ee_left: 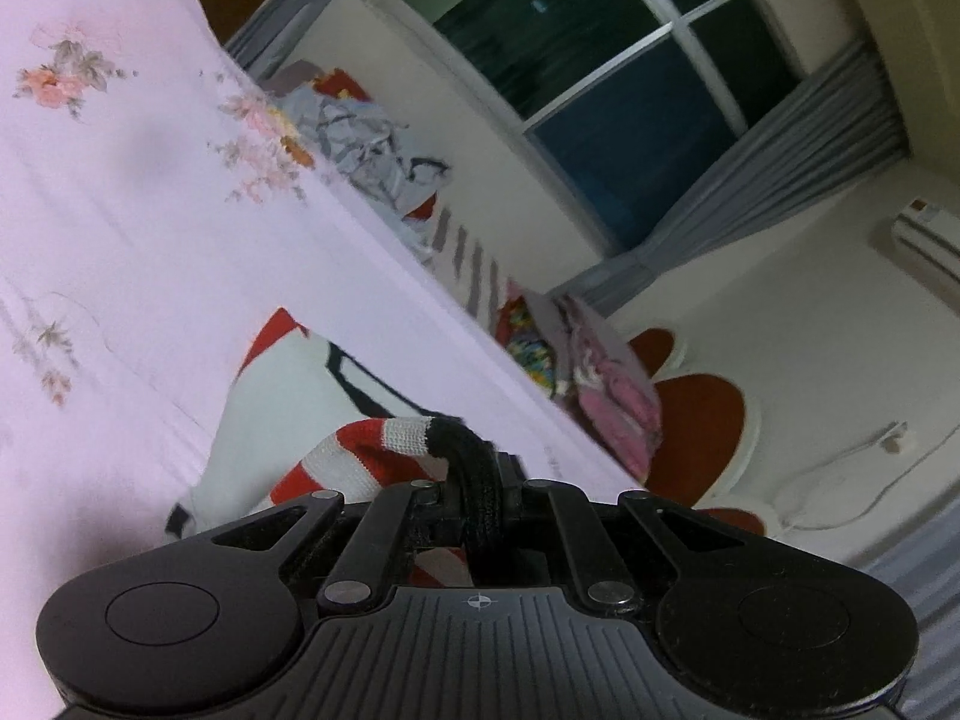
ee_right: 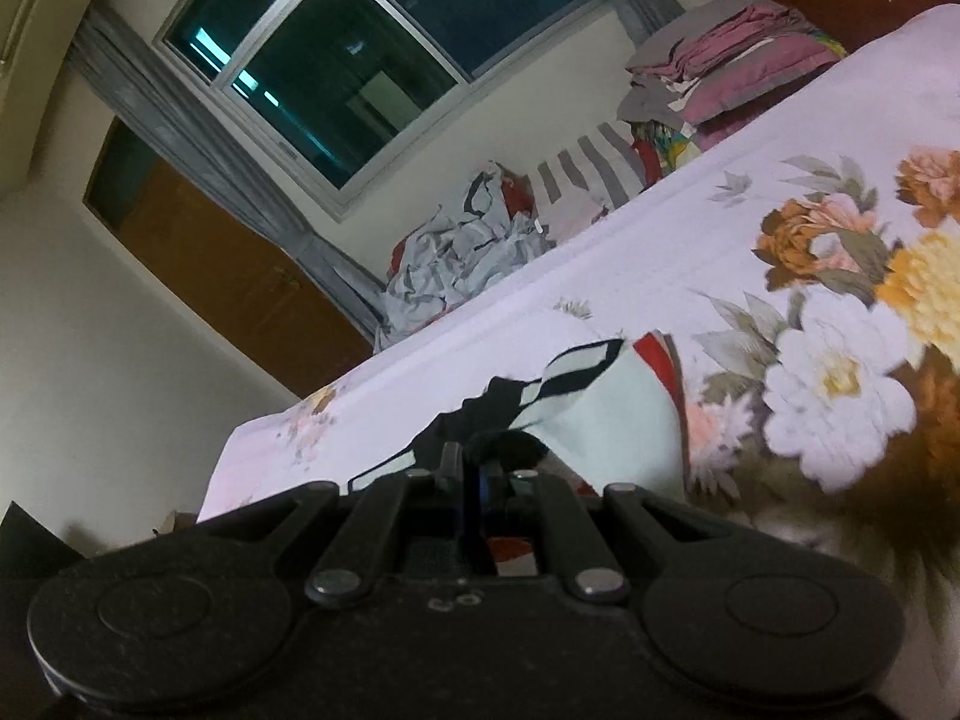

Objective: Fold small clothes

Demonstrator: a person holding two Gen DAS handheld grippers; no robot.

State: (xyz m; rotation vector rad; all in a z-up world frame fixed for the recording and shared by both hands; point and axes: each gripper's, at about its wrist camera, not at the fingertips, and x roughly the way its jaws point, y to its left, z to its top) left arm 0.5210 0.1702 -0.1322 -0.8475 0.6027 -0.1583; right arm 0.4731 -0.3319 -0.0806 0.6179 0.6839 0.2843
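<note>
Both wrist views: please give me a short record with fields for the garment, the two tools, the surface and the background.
garment: white, red and black small garment, partly lifted off the sheet
left tool: left tool shut on its red-white striped black-edged cuff
right tool: right tool shut on its black edge
surface: pale floral bedsheet
background: crumpled grey clothes pile, folded pink stack, dark window
</note>
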